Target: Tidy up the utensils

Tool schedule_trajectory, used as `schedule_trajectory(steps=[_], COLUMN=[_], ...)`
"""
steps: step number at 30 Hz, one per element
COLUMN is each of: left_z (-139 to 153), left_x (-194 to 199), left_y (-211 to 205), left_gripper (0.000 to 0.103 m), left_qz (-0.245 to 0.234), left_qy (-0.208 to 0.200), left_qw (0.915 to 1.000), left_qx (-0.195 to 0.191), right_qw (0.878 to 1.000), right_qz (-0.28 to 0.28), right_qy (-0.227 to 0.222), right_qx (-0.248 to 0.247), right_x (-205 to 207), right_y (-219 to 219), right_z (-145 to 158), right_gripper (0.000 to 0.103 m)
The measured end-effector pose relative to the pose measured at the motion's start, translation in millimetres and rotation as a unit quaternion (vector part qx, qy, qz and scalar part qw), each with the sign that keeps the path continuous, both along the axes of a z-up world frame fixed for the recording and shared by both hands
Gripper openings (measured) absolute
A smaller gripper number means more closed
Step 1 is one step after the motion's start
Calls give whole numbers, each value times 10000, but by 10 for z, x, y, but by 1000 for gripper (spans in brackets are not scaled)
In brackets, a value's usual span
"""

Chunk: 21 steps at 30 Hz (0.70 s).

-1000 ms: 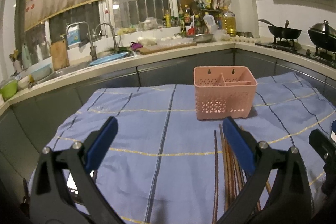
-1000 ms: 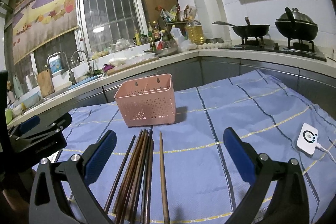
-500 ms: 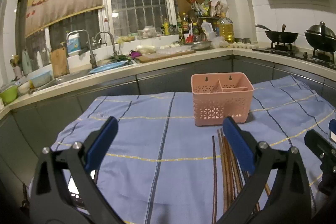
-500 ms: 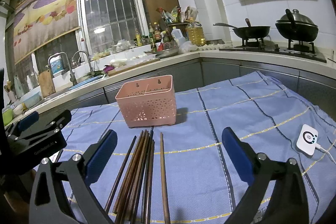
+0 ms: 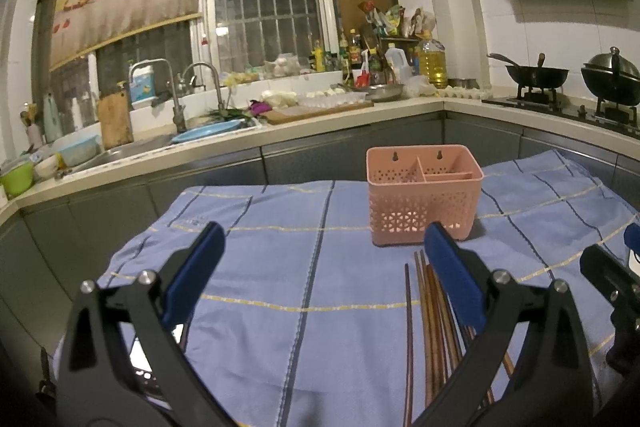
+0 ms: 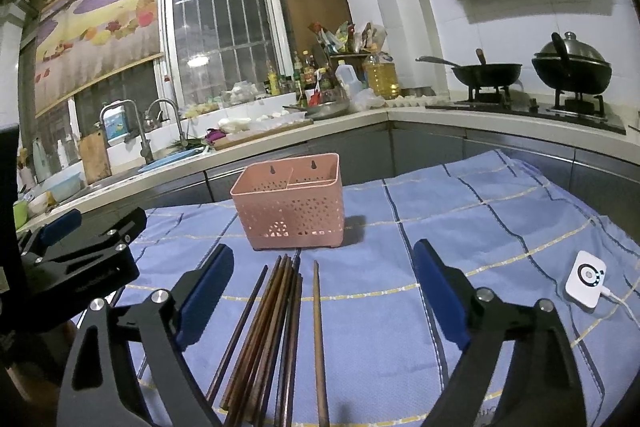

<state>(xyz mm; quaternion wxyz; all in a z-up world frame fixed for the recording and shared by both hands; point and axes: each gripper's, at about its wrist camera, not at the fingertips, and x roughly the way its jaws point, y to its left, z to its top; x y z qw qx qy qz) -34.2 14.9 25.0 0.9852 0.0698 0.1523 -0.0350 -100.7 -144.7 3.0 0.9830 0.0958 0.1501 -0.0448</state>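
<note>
Just in front of the pink basket (image 6: 289,205), wooden chopsticks (image 6: 276,327) lie bunched on the blue cloth (image 6: 460,219); the right gripper (image 6: 323,289), jaws wide and just closing slightly, holds nothing; the left gripper (image 5: 320,271) gapes wide, empty

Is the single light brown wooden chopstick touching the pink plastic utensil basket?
Apart. In the right wrist view, blue cloth shows between the light brown wooden chopstick tip and the pink plastic utensil basket.

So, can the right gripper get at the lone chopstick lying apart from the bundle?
Probably yes: the right gripper is open, the lone chopstick lies bare on the cloth between its fingers, and nothing covers it.
</note>
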Motion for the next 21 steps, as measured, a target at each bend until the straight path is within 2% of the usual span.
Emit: schedule_trajectory(steps=[15,21], left_z=[-8,-12], left_x=[-2,2], left_y=[3,19], left_gripper=[96,96], left_qz=[-4,7], left_qy=[5,22], left_qw=[10000,10000], left_qx=[-2,7], right_qw=[10000,9999], right_qz=[67,107], right_qy=[-49,-58], right_qx=[18,9], right_x=[-6,0], right_y=[21,44], right_z=[32,29], right_gripper=[82,74])
